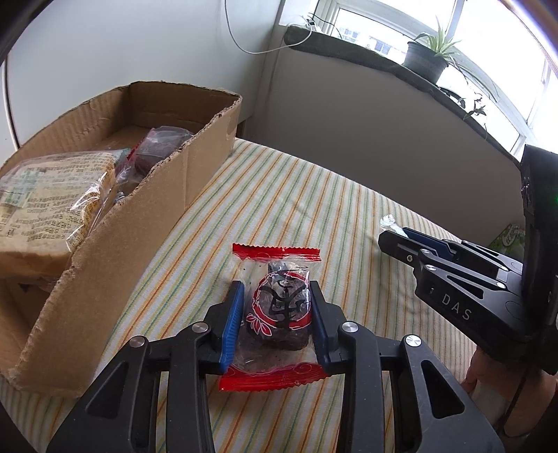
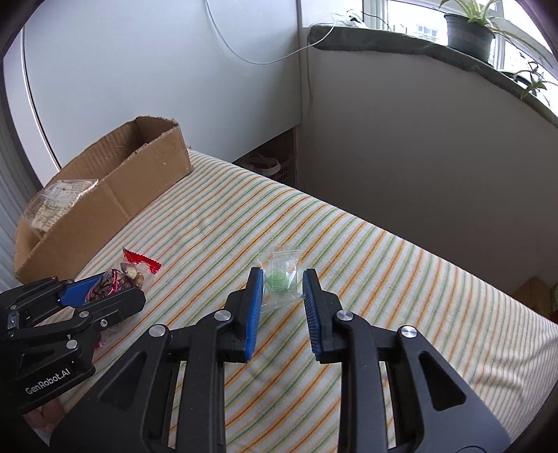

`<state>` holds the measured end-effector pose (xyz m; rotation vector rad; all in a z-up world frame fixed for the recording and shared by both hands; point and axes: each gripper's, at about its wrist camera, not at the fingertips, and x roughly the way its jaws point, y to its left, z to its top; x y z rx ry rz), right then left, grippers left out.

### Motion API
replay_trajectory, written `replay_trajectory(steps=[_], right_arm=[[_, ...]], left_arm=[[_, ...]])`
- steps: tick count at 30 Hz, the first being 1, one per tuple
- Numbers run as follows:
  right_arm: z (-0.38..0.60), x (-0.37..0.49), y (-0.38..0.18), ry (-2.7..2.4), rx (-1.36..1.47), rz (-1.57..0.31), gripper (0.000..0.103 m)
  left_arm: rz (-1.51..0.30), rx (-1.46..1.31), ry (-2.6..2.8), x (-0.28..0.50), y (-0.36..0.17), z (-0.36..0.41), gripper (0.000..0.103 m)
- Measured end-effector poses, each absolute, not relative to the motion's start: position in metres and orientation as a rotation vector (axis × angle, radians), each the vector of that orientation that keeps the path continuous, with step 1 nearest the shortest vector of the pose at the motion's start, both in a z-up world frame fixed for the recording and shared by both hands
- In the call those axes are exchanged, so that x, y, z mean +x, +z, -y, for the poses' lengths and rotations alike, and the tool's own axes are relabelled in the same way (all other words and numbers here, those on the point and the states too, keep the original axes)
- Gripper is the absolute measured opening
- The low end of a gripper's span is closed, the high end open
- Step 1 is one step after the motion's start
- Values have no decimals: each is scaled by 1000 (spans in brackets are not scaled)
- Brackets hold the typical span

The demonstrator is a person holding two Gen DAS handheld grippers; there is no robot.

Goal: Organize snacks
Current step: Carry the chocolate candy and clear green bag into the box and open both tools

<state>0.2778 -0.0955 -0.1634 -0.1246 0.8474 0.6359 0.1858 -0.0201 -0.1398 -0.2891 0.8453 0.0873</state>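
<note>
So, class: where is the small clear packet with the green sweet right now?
In the right wrist view, the green sweet packet lies on the striped cloth, between the right tongs, right of the red-edged snack.

White walls, bright window, potted plant.

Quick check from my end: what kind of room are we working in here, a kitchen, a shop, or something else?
Most likely a room in a home, not a shop: a striped cloth covers the work surface, a potted plant sits on the window ledge, and a torn-open cardboard box serves as the snack bin.
</note>
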Motion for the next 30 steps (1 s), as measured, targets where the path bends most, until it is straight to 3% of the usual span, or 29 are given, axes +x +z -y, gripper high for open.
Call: replay_trajectory(steps=[8, 20, 30], right_arm=[[156, 220, -138, 508, 67, -789, 24], [199, 109, -14, 375, 54, -542, 24], [154, 86, 10, 394, -20, -525, 24]], left_arm=[[-707, -161, -28, 146, -96, 54, 34], [-391, -110, -150, 43, 23, 64, 34], [-321, -169, -169, 17, 40, 33, 34]])
